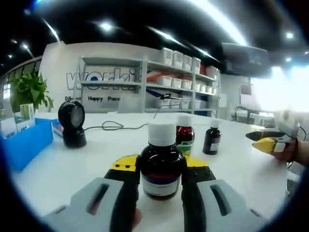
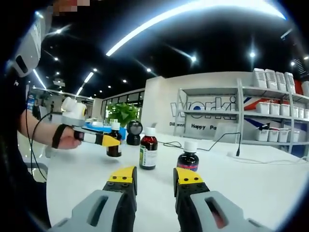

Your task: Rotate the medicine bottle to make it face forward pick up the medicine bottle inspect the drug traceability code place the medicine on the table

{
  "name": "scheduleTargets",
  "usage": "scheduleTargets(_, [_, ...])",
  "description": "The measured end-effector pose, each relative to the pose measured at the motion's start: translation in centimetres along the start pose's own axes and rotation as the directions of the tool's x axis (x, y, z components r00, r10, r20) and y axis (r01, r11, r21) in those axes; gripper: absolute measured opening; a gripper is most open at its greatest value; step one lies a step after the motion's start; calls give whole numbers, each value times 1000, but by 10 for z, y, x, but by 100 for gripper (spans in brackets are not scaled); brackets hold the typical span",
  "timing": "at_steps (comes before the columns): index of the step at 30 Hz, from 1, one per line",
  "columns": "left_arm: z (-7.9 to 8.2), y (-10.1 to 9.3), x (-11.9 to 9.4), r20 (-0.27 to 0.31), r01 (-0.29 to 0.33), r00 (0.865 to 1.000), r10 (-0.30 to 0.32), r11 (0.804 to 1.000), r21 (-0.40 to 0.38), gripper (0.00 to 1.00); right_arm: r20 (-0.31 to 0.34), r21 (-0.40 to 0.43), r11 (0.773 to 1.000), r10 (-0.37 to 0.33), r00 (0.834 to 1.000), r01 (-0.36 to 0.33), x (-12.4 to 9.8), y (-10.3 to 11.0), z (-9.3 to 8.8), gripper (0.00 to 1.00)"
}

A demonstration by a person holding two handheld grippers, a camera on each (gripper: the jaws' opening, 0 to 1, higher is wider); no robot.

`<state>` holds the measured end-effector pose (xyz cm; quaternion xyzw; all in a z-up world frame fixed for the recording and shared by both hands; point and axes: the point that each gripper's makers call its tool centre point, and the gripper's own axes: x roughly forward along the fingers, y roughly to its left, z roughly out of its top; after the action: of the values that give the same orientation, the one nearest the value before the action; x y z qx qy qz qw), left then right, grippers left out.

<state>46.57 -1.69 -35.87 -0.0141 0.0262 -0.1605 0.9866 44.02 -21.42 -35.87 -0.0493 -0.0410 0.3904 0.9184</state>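
medicine bottle (image 1: 161,164) stands upright between the jaws of our left gripper (image 1: 161,170), dark glass, white cap, label toward the camera; both jaws press its sides, so we log the gripper as clamped on it. in the right gripper view the same bottle (image 2: 114,142) sits at the tip of the left gripper (image 2: 110,140), resting on the white table (image 2: 241,183).

our right gripper (image 2: 155,175) has its jaws apart with nothing between them, held low over the table. just ahead of it stands a short dark bottle (image 2: 188,158) with a white cap, and left of that a taller bottle with a green label (image 2: 148,150).

in the left gripper view those two stand behind the gripped bottle: the green-label one (image 1: 184,134) close behind, the short one (image 1: 212,137) to its right. further left, a black scanner (image 1: 72,123) with cable, a blue bin (image 1: 29,140), a plant (image 1: 29,89). shelving with white boxes (image 1: 178,82) lines the back wall.
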Motion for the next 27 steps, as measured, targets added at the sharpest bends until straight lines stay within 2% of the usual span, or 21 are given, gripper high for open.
scheduleTargets(5, [-4,-27,-8,-5,27,1000,-27,999,-34,24,-1,-5,1000,1,1000,-1,0,1,0,26])
scheduleTargets(10, [-13,-49,-11,-10,44,999,-44,998,-33,24,-2,-10,1000,-2,1000,2,0,1,-1,25])
scheduleTargets(13, [-15,-61,-14,-15,64,998,-64,998,-2,24,-4,-14,1000,-2,1000,2,0,1,-1,25])
scheduleTargets(16, [-17,-70,-17,-22,82,996,-81,997,10,24,-5,-15,1000,-1,1000,1,0,1,-1,25])
scheduleTargets(27, [-23,-78,-15,-27,104,994,-104,995,2,24,-9,-24,1000,-3,1000,3,0,0,-2,24])
